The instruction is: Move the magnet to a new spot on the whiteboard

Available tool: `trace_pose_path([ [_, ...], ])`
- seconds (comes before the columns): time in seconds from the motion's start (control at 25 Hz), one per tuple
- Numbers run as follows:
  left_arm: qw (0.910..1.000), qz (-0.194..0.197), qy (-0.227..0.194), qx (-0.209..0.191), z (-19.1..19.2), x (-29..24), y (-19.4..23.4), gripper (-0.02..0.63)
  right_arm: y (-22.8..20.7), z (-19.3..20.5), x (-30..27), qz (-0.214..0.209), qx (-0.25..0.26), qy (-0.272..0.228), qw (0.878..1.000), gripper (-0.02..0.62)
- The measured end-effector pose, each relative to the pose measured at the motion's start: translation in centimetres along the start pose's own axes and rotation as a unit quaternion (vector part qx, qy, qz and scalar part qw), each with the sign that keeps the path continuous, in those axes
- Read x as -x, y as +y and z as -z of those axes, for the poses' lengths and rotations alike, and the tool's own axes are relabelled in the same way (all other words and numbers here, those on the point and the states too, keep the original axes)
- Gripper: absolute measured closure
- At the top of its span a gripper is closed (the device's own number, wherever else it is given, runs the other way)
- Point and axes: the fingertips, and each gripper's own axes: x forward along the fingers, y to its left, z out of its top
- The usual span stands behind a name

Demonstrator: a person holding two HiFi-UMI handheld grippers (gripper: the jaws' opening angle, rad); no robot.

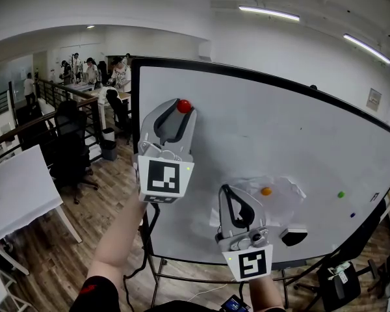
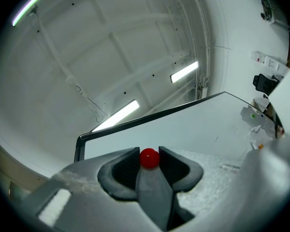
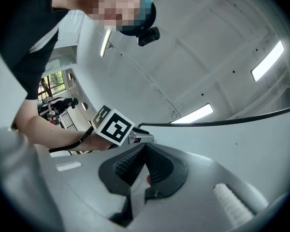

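We note a large whiteboard [image 1: 292, 129] on a black-framed stand, filling the right and centre of the scene. A white table [image 1: 16, 187] stands at the near left, with black office chairs [image 1: 68, 148] beyond it and people at desks in the far left corner.

The left gripper [image 1: 182, 109] is raised in front of the board's upper left area. Its fingers [image 2: 123, 166] are pinching the red magnet [image 1: 184, 106] at their very tips, one pad on either side of it. We cannot tell whether the magnet touches the board surface.

The right gripper [image 1: 229, 194] is lower and to the right, before the board's lower middle. Its fingers [image 3: 130, 166] are pressed together at the tips with nothing between them. The left gripper's marker cube [image 3: 113, 125] appears just beyond them in the right gripper view.

A black and white eraser-like block [image 1: 294, 236] sits on the board low down, right of the right gripper. An orange magnet [image 1: 266, 191] sits on a smudged patch just right of that gripper's tips. A green magnet [image 1: 340, 194] lies well apart, near the right edge.
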Motion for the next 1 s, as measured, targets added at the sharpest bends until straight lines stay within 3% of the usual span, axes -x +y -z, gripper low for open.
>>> trace_pose_path([
  [1.0, 0.9998, 0.003, -0.013, -0.017, 0.0, 2.5, -0.3, 0.453, 0.0, 1.3, 0.6, 0.000, -0.019, 0.006, 1.000, 0.594],
])
